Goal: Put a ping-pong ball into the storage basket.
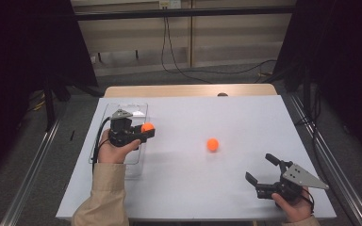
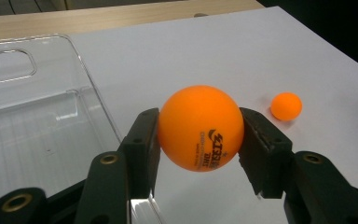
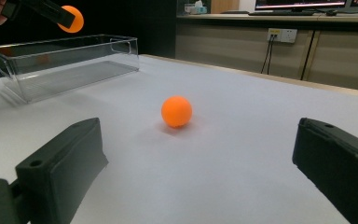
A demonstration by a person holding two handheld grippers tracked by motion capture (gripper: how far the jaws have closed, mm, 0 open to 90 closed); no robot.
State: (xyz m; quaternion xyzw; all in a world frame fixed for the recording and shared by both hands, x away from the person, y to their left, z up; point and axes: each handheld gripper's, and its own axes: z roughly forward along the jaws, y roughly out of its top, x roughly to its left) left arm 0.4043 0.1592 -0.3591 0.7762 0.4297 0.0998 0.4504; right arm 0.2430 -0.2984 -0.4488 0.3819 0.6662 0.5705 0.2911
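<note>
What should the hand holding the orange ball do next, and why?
Probably move the left gripper a little toward the middle of the clear box and open its jaws. It grips one orange ball at the box's right edge, above its rim, so it could drop it in. The second ball lies on the table, and the right gripper waits open nearby.

The held ball (image 2: 199,127) carries a black print on its lower right side, seen in the left gripper view: a stylised logo mark, under it small letters running upside down that look like "DHS", and a line of finer print beside them too small to read. The loose ball (image 2: 286,106) shows no print on the side in view. Nothing else can be read.
</note>
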